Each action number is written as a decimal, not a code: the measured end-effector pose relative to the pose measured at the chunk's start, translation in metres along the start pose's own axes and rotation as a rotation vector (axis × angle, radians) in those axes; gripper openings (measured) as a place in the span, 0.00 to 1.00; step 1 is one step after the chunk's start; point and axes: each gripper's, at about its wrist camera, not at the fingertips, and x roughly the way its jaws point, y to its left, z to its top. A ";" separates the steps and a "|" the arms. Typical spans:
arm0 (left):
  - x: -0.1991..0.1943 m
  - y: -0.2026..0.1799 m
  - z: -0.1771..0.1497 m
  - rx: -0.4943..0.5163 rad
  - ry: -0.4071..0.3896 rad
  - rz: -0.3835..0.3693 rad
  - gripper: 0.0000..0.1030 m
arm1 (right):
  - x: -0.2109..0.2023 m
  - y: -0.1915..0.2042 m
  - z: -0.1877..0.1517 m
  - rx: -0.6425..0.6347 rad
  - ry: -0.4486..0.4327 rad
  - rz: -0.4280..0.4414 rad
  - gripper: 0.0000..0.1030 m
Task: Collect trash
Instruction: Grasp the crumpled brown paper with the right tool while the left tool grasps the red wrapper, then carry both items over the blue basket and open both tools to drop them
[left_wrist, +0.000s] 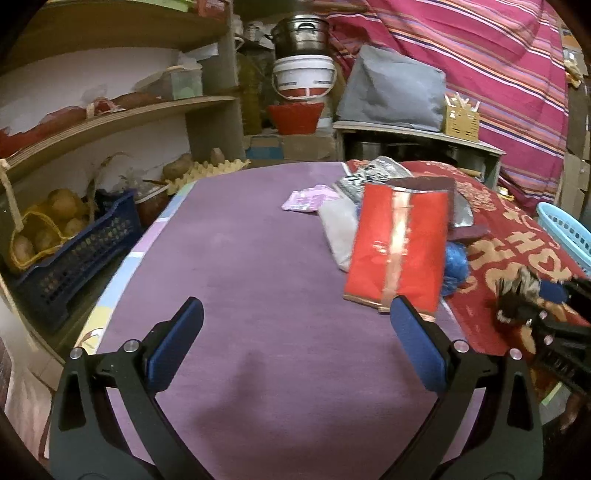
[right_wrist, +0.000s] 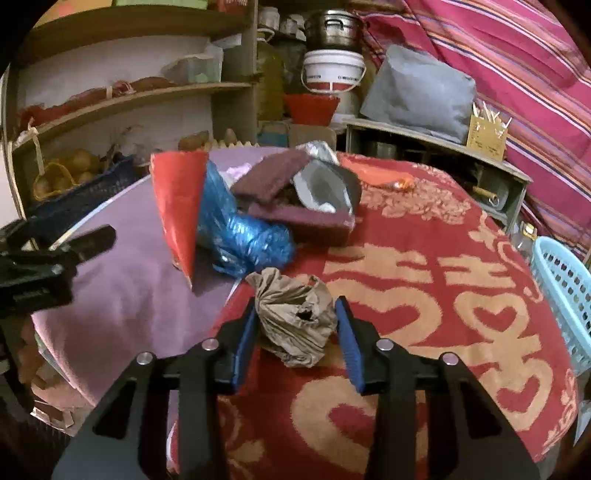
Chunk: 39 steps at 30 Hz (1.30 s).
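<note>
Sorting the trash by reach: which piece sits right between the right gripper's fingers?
The crumpled brown paper wad, lying on the red patterned cloth. The red packet, blue plastic bag and other wrappers lie farther off in a pile.

Flat surface covered on its left part by a plain purple cloth (left_wrist: 236, 266) and on its right part by a red woven towel with tan heart and letter patterns (right_wrist: 436, 280). Trash pile sits around the seam: glossy red foil wrapper with a gold strip (left_wrist: 399, 251), crumpled blue plastic bag (right_wrist: 240, 236), maroon scrub pads (right_wrist: 291, 218), silver foil pouch (right_wrist: 321, 184), small pink printed wrapper (left_wrist: 306, 199) on the purple cloth, cloudy clear plastic bag (left_wrist: 338, 232) beside it. Crumpled brown paper ball (right_wrist: 295, 317) lies on the towel near the seam. Orange wrapper (right_wrist: 380, 175) lies farther back on the towel.
</note>
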 end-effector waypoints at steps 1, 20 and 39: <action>0.000 -0.003 0.001 0.003 0.000 -0.012 0.95 | -0.004 -0.004 0.003 0.002 -0.009 -0.003 0.40; 0.025 -0.078 0.048 0.010 0.026 -0.063 0.82 | -0.017 -0.122 0.059 0.100 -0.040 -0.135 0.40; 0.005 -0.074 0.053 -0.029 0.045 -0.095 0.15 | -0.059 -0.164 0.054 0.168 -0.123 -0.172 0.40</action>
